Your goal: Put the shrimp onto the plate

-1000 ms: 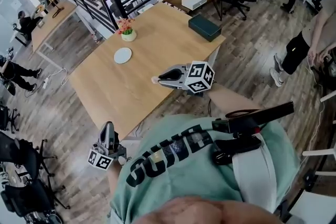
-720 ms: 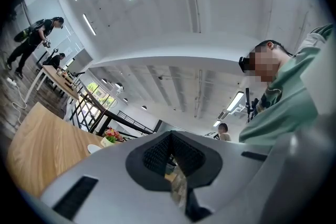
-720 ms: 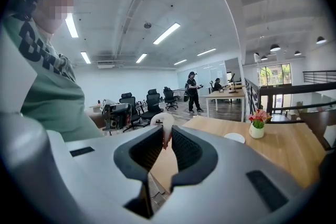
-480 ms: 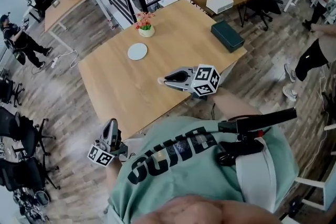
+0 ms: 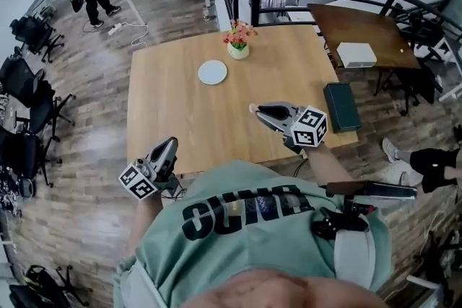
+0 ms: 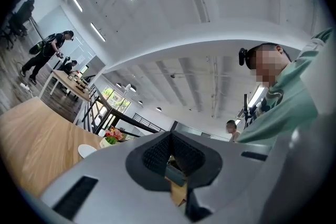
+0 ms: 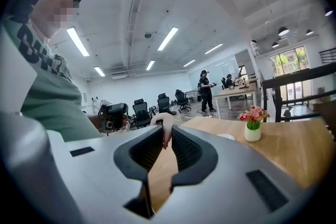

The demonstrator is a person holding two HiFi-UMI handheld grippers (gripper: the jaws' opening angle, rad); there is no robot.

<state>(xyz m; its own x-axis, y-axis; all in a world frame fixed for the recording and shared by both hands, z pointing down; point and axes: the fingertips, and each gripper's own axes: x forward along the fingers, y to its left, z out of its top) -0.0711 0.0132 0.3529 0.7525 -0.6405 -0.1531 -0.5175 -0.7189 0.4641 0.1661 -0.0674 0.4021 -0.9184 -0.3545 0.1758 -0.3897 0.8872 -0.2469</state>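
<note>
Pale-pink shrimp (image 7: 163, 124) was clamped between the pads of the right gripper (image 7: 164, 138). Its long axis ran roughly upright in the slot, and its upper end protruded past the jaw tips. In the head view the shrimp (image 5: 252, 109) showed as a small pale spot at the nose of the right gripper (image 5: 260, 111), which was held above the wooden worktop (image 5: 170, 112), right of its centre. The white plate (image 5: 212, 72) lay empty on the worktop, ahead of the gripper and to the left in the head view. In the right gripper view the plate (image 7: 227, 137) sat to the right of the jaw line, so the coming move was judged to need a swing toward that side as well as a reach forward. The right gripper was clearly the nearer of the two. The left gripper (image 5: 164, 154) was held at the near edge of the worktop, well apart from the plate, and the left gripper view showed its jaws closed on nothing (image 6: 169, 150). Only bare worktop lay between the shrimp and the plate. A flower pot (image 5: 238, 48) stood close beyond the plate, on its far right side, and was the one item an overshoot could strike. A dark green box (image 5: 341, 106) lay at the right edge, clear of the path.
</note>
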